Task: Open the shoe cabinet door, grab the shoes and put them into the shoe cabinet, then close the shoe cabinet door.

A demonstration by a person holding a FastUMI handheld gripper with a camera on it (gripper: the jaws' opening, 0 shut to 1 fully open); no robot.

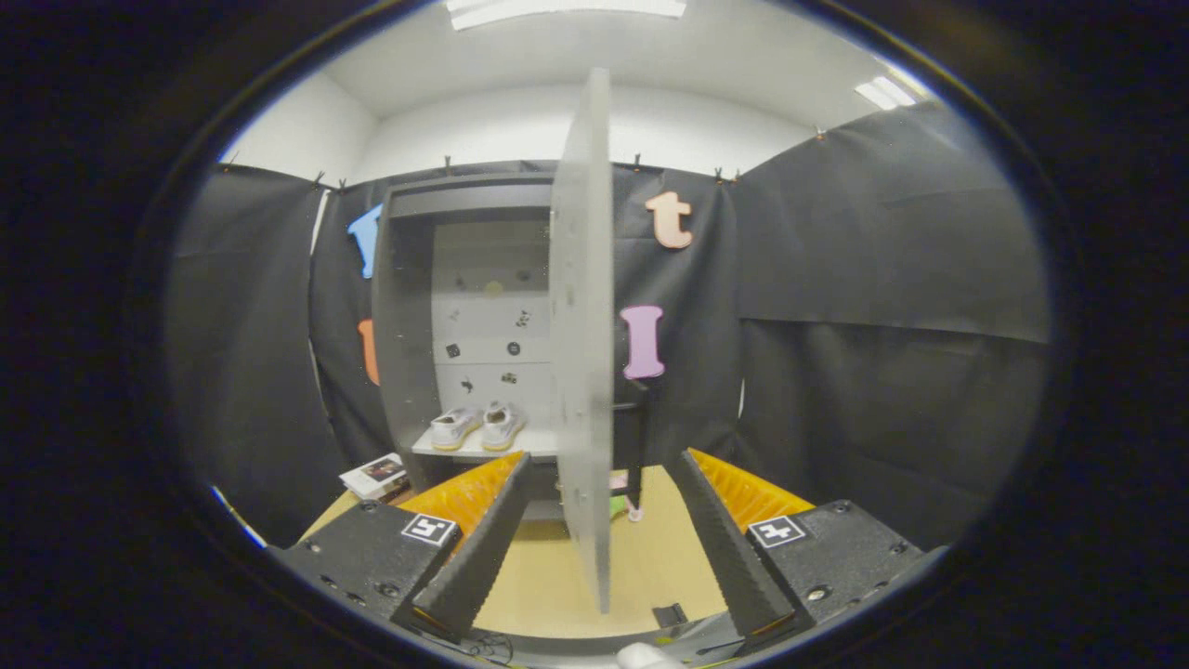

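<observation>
Gripper (599, 497): fingers spread wide, holding nothing; door edge stands between them.
Door (583, 325): swung open, edge-on; likely stiff, light panel, push on its free edge to close.
Shoes (478, 426): pair sits on cabinet (409, 316) shelf, beyond fingers.

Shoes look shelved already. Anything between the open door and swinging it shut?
Nothing visible. The door stands edge-on between the open fingers of the hand-held gripper; the shoes sit fully on the cabinet shelf.
</observation>
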